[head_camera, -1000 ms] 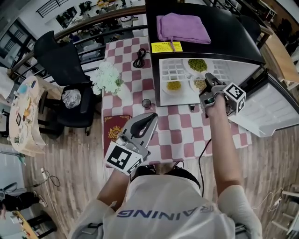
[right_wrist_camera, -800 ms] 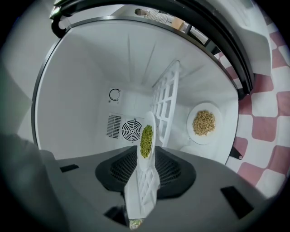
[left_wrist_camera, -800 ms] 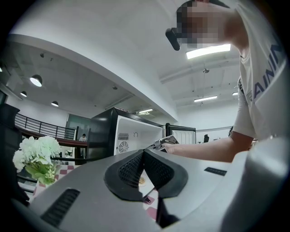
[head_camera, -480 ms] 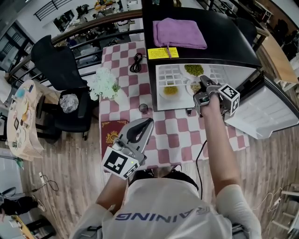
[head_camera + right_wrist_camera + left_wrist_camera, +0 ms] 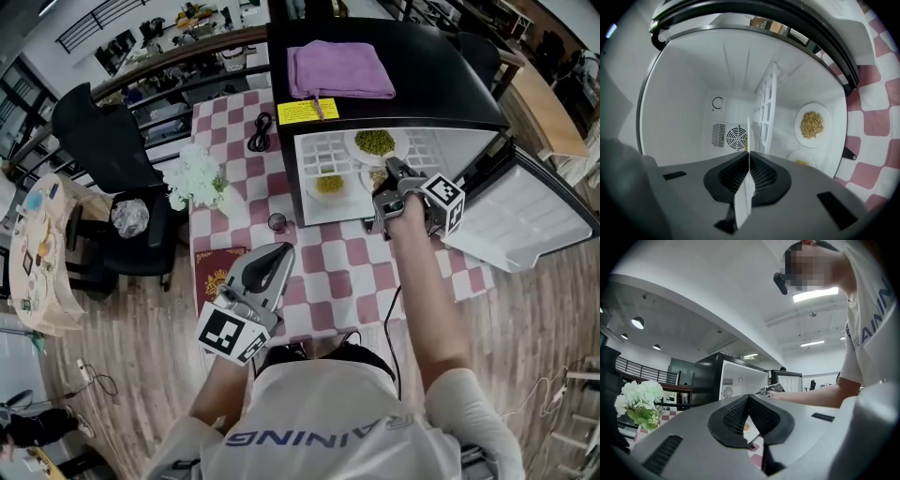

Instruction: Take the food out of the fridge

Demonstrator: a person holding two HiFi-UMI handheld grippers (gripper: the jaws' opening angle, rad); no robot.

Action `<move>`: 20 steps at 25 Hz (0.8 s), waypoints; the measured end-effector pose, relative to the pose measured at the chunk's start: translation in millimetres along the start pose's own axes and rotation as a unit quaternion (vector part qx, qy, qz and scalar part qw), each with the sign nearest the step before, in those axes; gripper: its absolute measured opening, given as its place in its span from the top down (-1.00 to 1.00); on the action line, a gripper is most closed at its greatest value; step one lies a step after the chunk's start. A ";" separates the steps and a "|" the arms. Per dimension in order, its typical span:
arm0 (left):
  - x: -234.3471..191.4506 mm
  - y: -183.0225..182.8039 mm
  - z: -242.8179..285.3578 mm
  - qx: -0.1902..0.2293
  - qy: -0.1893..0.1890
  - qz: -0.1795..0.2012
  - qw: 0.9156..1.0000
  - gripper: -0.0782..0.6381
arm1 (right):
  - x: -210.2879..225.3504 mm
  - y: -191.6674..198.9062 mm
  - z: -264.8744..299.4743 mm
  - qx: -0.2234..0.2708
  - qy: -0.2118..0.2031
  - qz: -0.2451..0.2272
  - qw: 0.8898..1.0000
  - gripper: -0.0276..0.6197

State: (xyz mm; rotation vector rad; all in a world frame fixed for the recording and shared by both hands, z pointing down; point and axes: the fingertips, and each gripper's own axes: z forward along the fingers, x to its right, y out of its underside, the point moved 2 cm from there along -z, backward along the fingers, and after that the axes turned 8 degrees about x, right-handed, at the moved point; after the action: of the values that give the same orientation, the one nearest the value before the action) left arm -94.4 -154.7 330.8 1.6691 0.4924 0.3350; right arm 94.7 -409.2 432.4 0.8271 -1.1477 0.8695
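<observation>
A black fridge [image 5: 441, 75] stands open on the checked table [image 5: 342, 267]. On its white inner floor lie a plate of green food [image 5: 375, 142], a plate of yellow food [image 5: 329, 184] and a plate of brown grains [image 5: 812, 124]. My right gripper [image 5: 390, 180] reaches into the fridge's mouth. Its jaws have just been closing and are shut on the thin rim of a white plate [image 5: 748, 154], seen edge-on; its food is hidden. My left gripper [image 5: 270, 267] hovers over the table's near edge, shut and empty [image 5: 749, 398].
The fridge door [image 5: 525, 220] hangs open to the right. A purple cloth [image 5: 340, 67] lies on top of the fridge. White flowers [image 5: 194, 176], a black cable [image 5: 258, 131] and a red book [image 5: 214, 265] are on the table's left; a black chair [image 5: 112, 141] stands beyond.
The right gripper has stayed at the fridge's mouth with a slight roll. The left gripper has kept still. The head view has drifted a little.
</observation>
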 end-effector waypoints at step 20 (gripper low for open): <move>77.4 27.3 68.7 -0.008 0.133 -0.033 0.990 0.76 | 12.8 -17.2 -177.5 0.014 -0.093 0.014 0.995 0.82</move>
State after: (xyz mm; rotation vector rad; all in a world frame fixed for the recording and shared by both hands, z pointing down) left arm 9.4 -178.2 342.4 1.5951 0.7405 0.5155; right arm 184.2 -256.7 406.1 0.9323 -1.3153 0.8450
